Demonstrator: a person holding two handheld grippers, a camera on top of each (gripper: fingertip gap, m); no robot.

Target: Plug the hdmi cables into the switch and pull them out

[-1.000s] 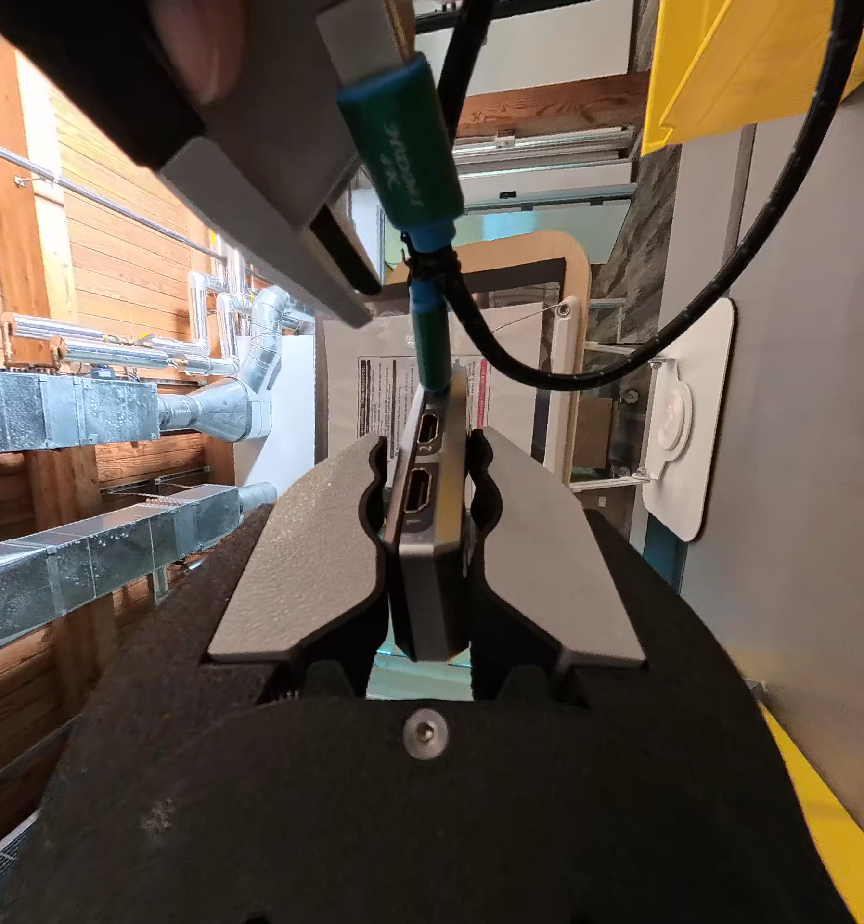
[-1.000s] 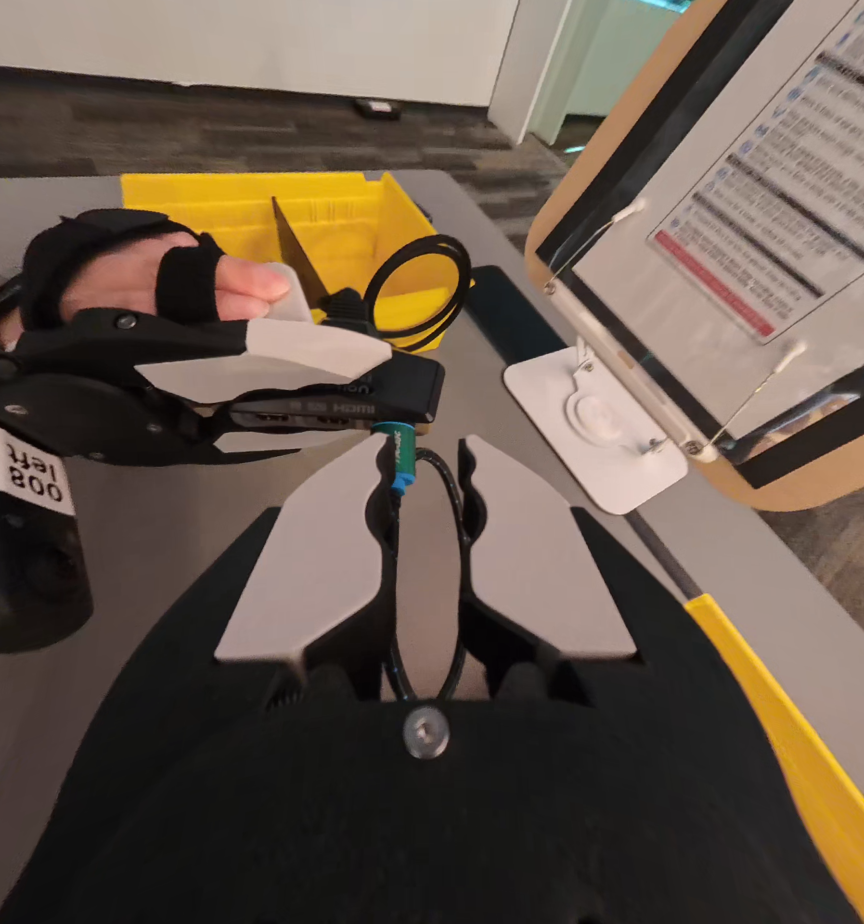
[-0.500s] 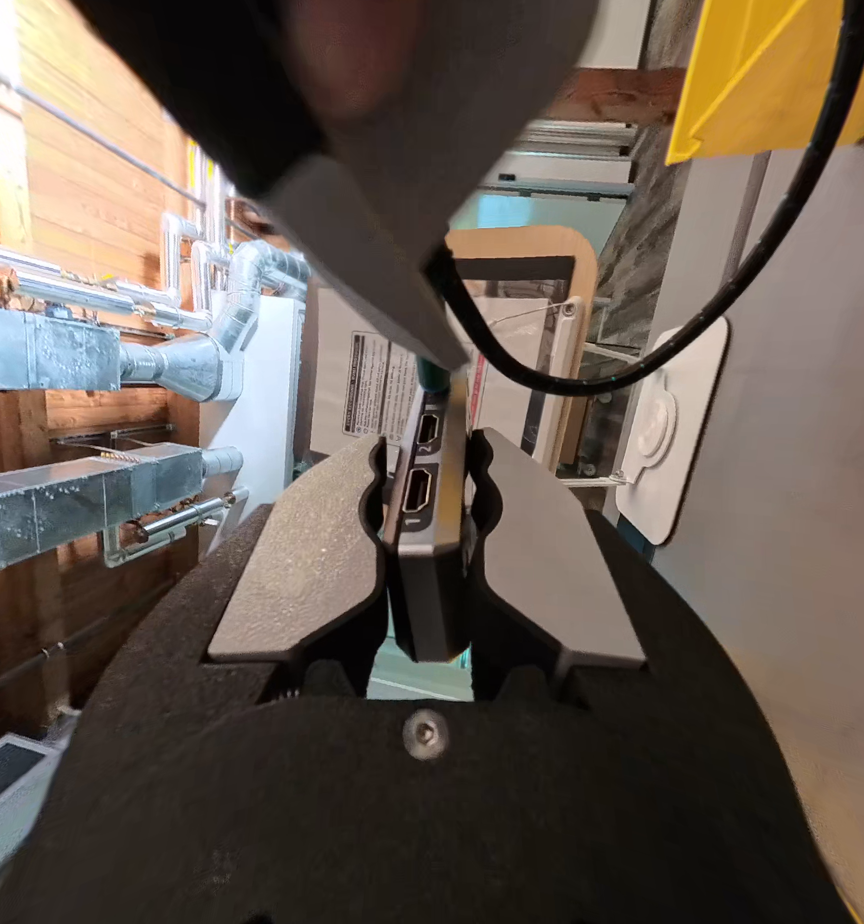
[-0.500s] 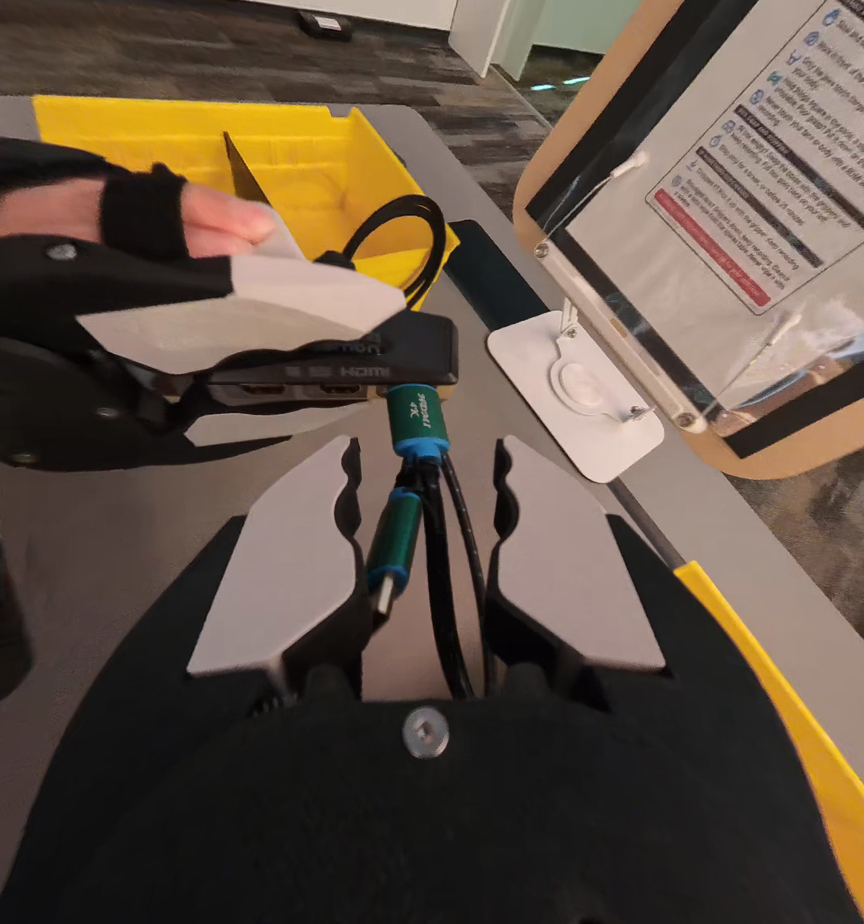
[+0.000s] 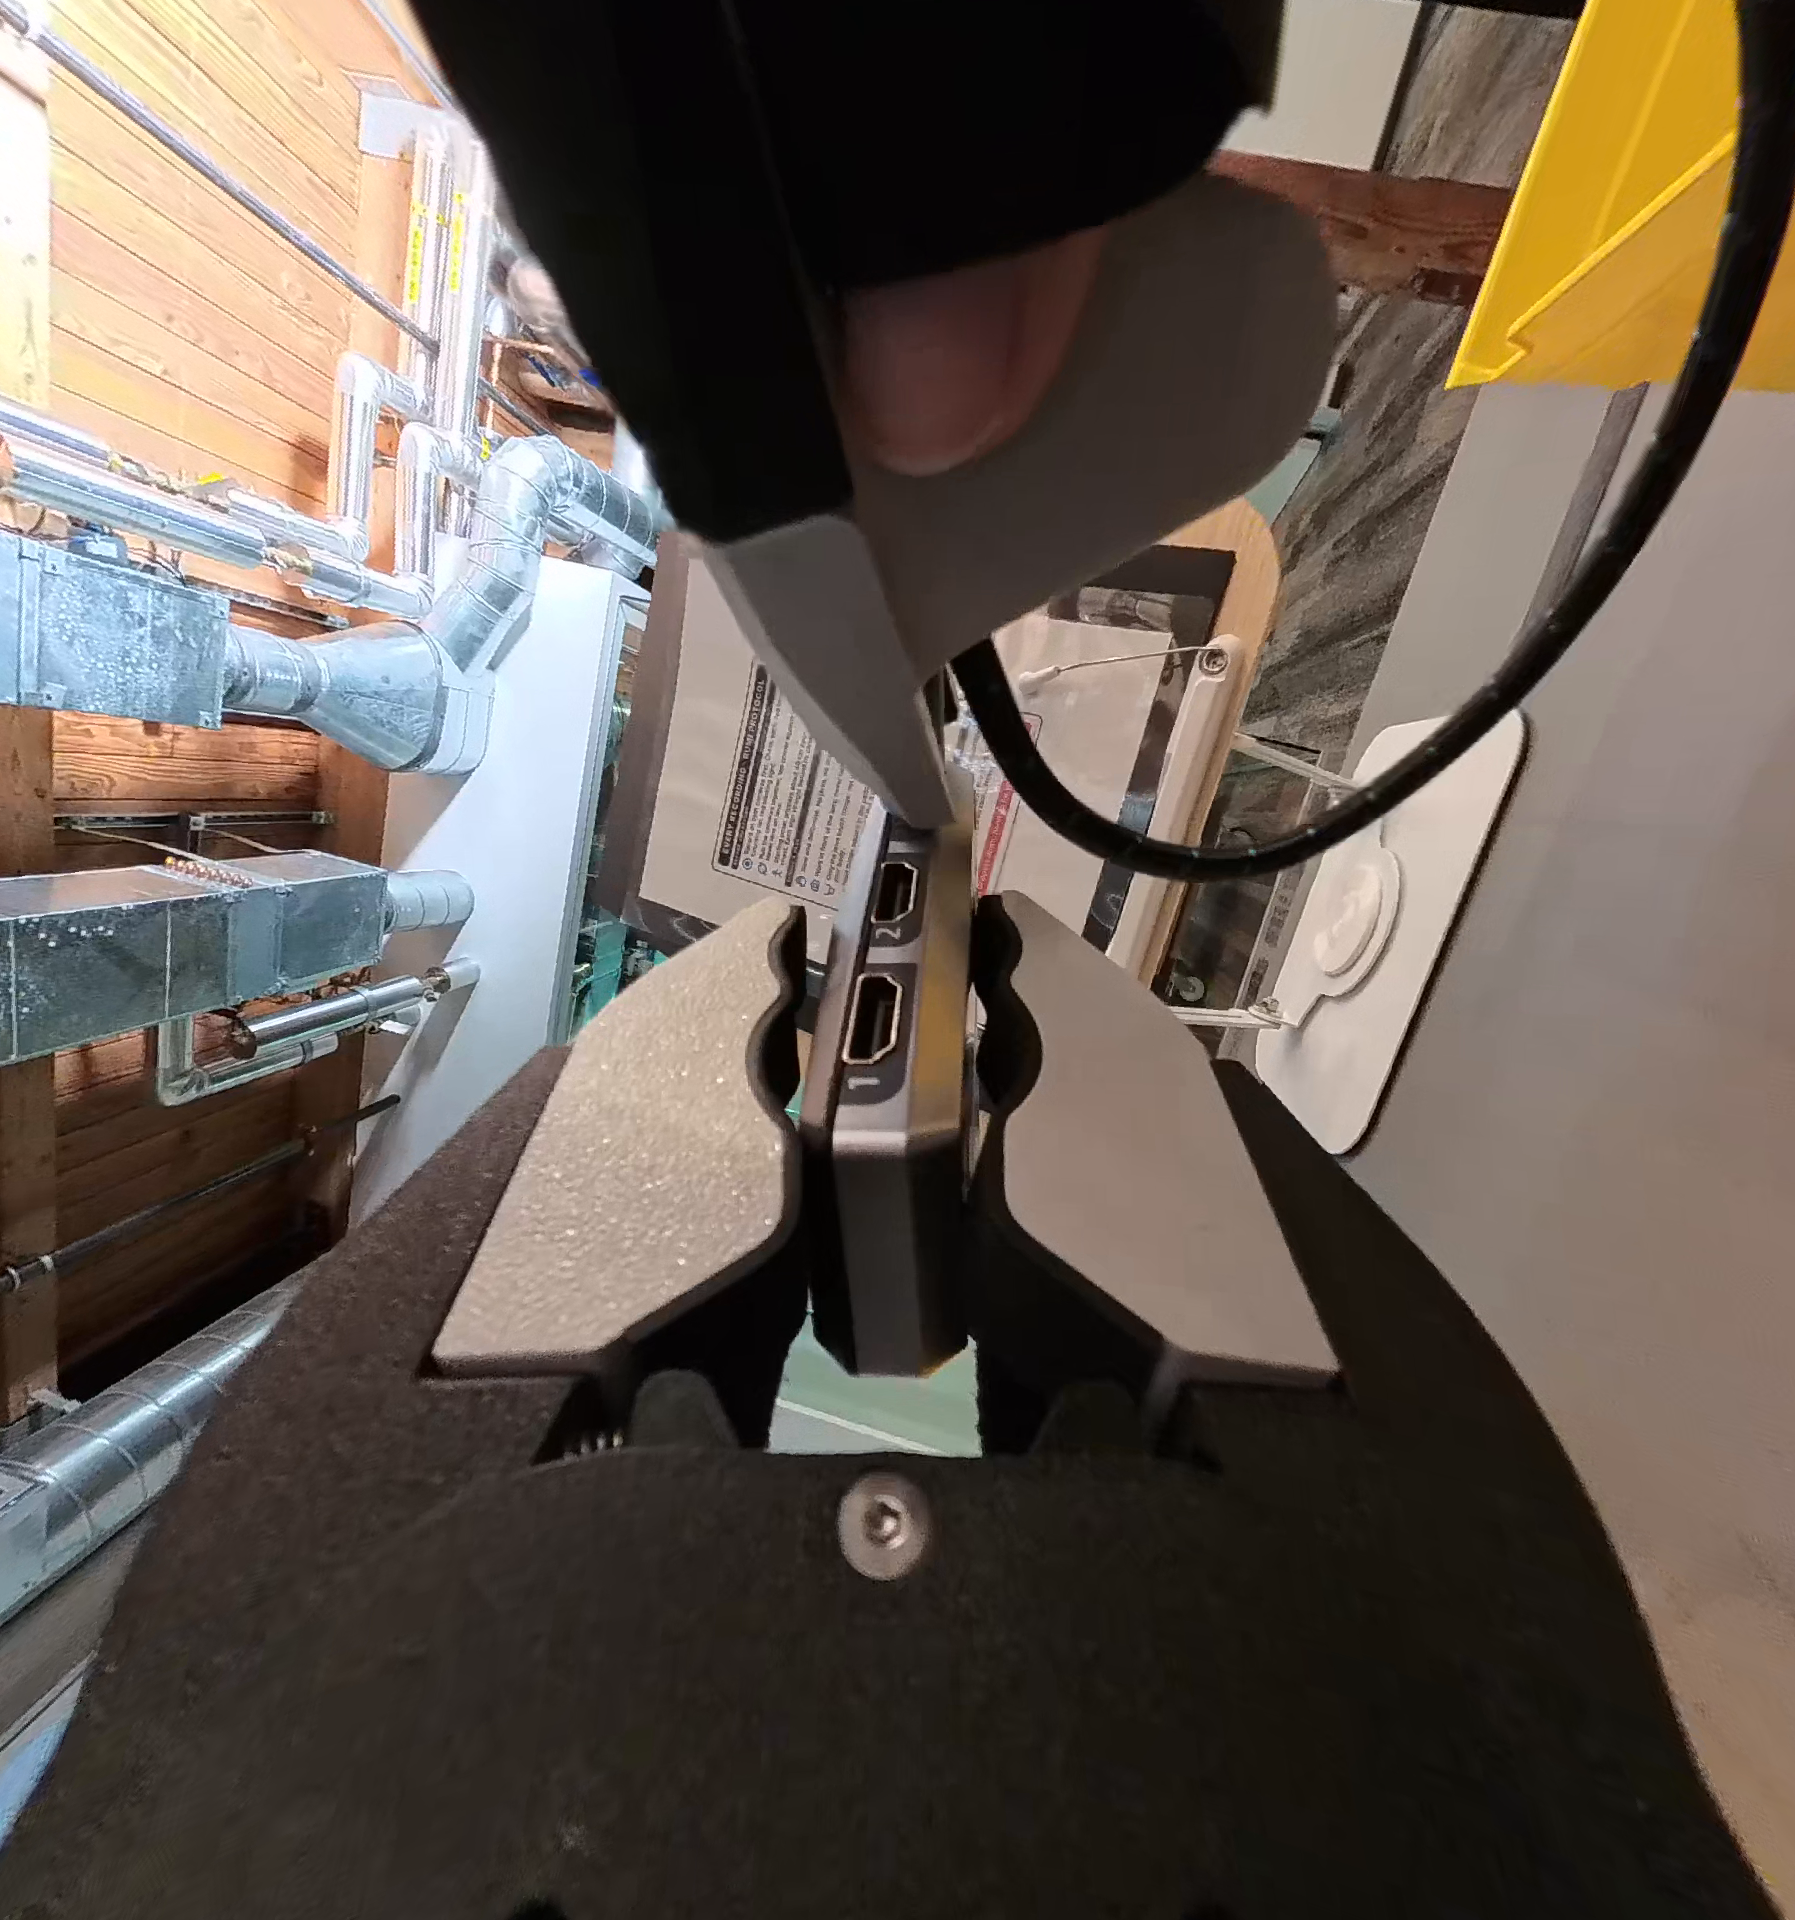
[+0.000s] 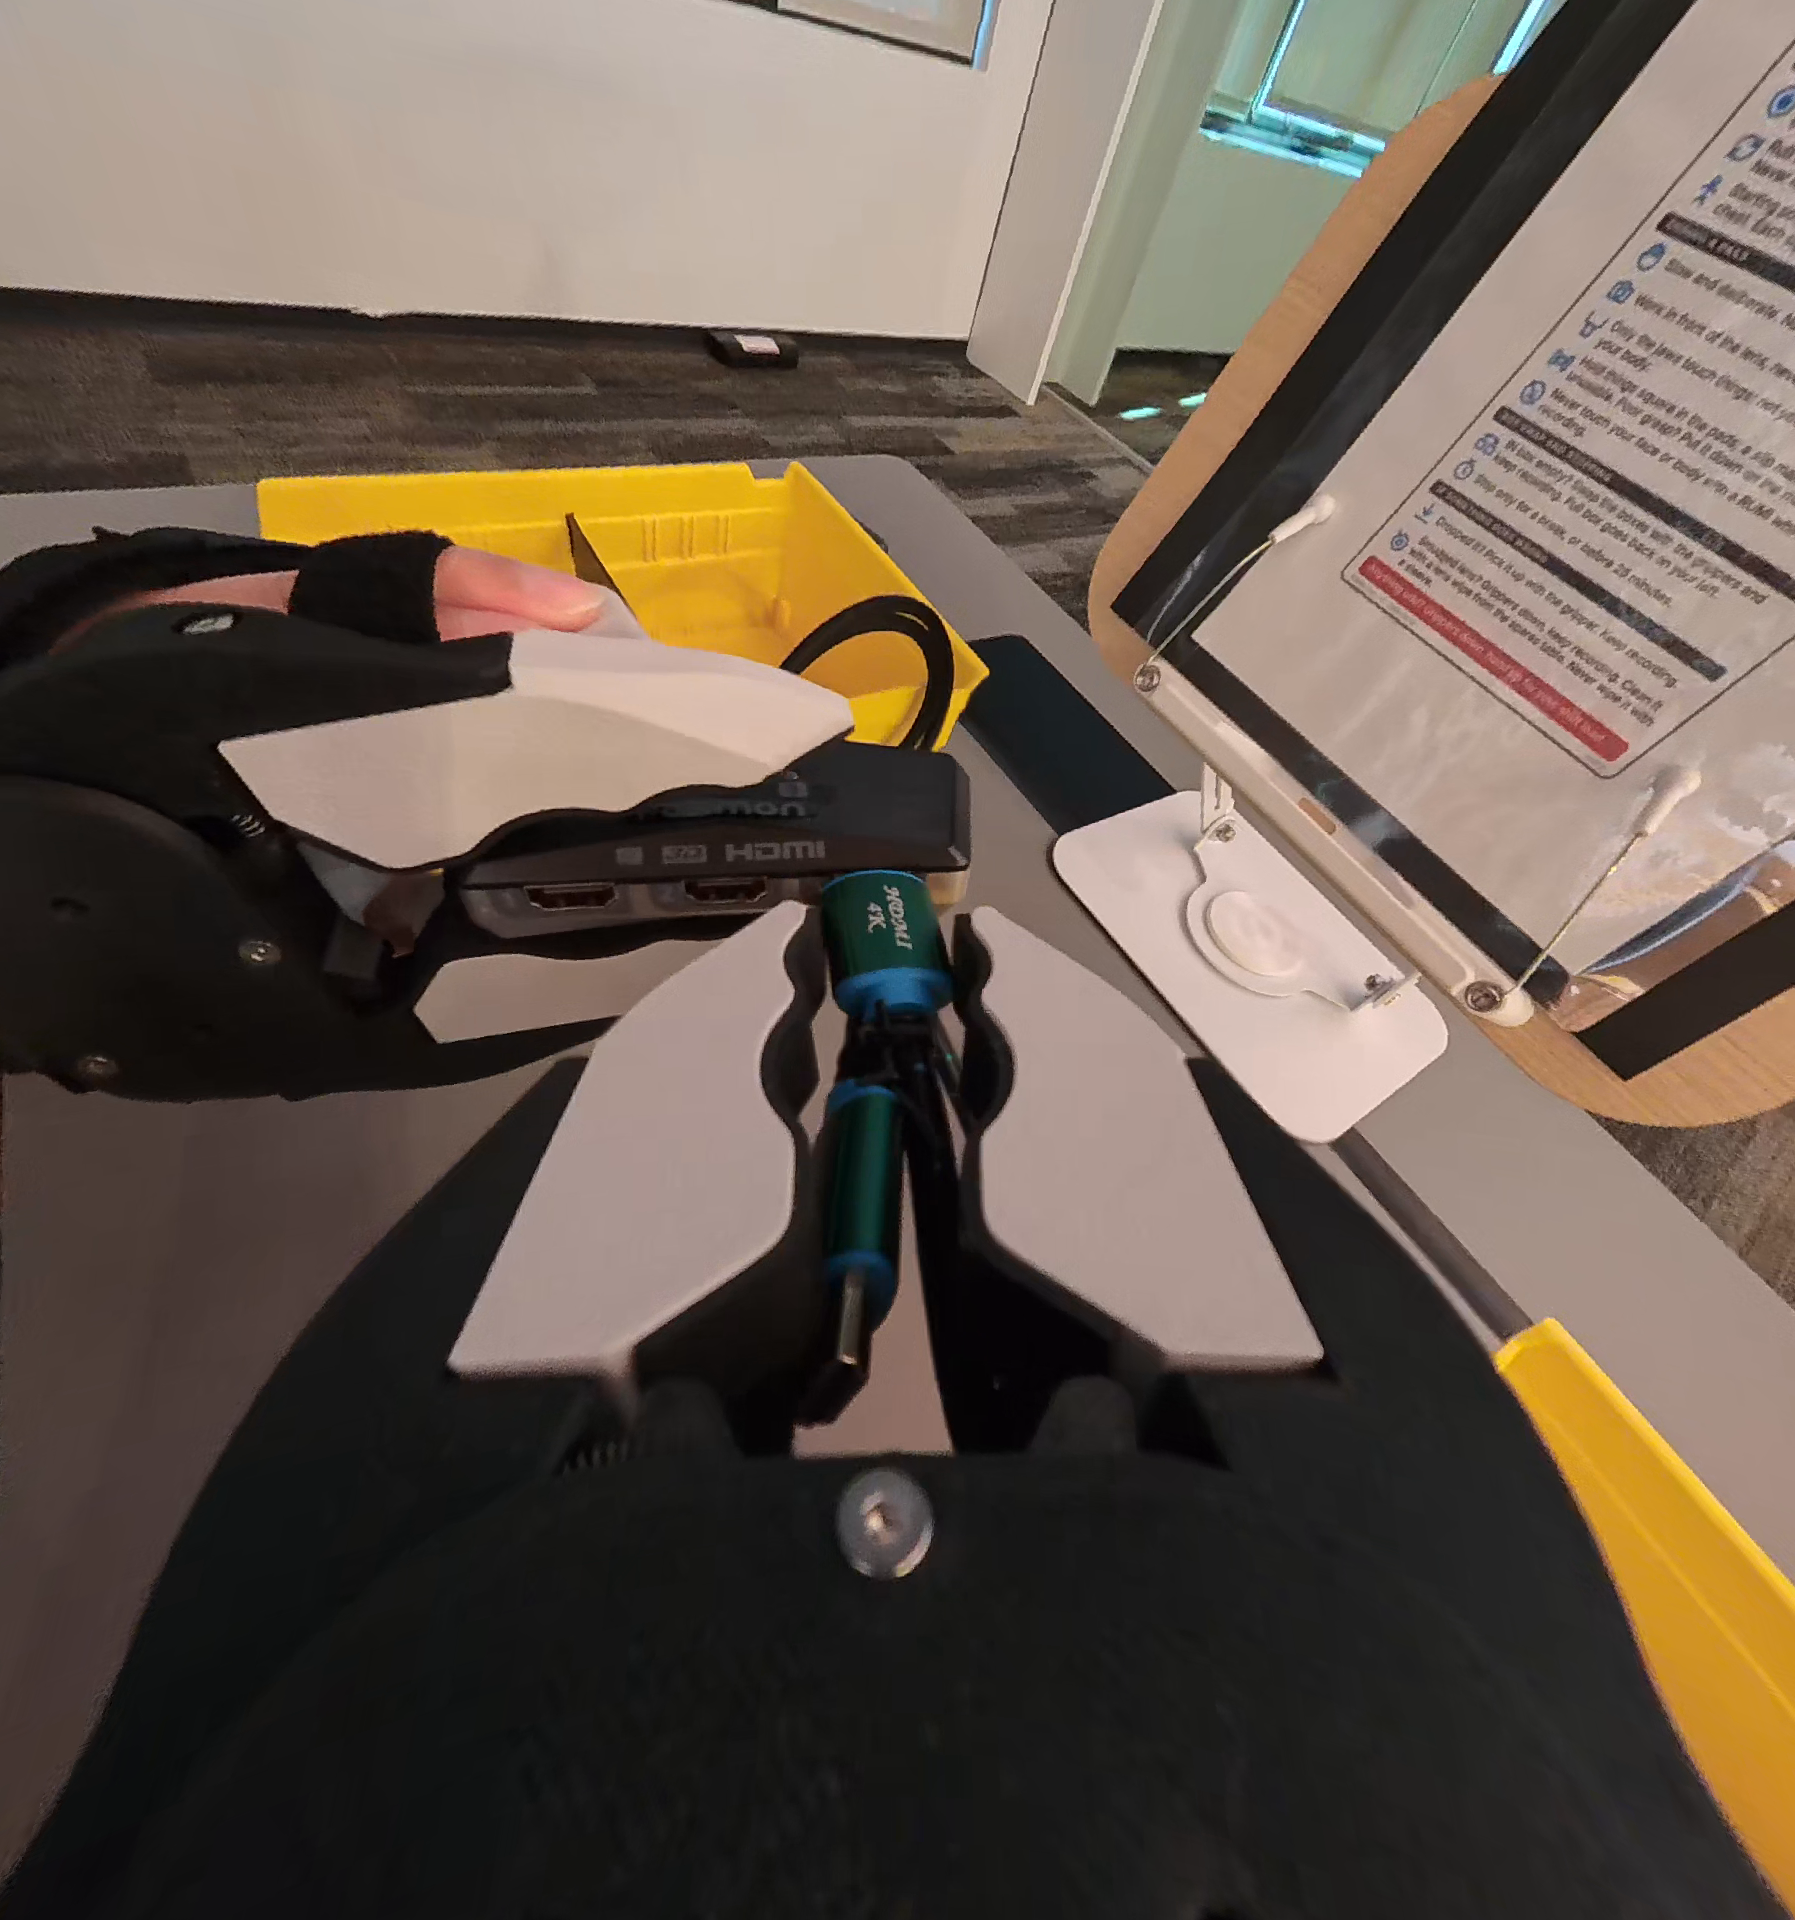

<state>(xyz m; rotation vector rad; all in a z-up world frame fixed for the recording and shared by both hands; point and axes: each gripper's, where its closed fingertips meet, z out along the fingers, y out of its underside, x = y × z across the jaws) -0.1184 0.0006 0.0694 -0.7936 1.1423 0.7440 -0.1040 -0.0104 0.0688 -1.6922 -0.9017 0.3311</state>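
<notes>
My left gripper [image 5: 888, 914] is shut on a black HDMI switch [image 5: 888, 1195] and holds it on edge above the grey table; two empty ports face me. In the right wrist view the switch [image 6: 768, 842] lies flat under the left gripper's upper finger [image 6: 560, 727]. A green HDMI plug [image 6: 877, 940] sits in the switch's right-hand port. My right gripper [image 6: 880, 925] is shut on that plug. The cable's other green plug [image 6: 862, 1195] hangs loose between my fingers. One right finger [image 5: 851, 675] shows from above in the left wrist view, with the black cable [image 5: 1495, 727] looping right.
A yellow bin [image 6: 685, 520] stands behind the switch, with a coil of black cable [image 6: 914, 644] at its edge. A framed instruction board [image 6: 1547, 468] on a white base plate [image 6: 1246, 966] stands to the right. Another yellow bin edge [image 6: 1651, 1507] is at the near right. The grippers are tip to tip, or close to it.
My right gripper opened with the plug seated in the switch, then closed on the plug again. My left gripper kept hold of the switch throughout.
</notes>
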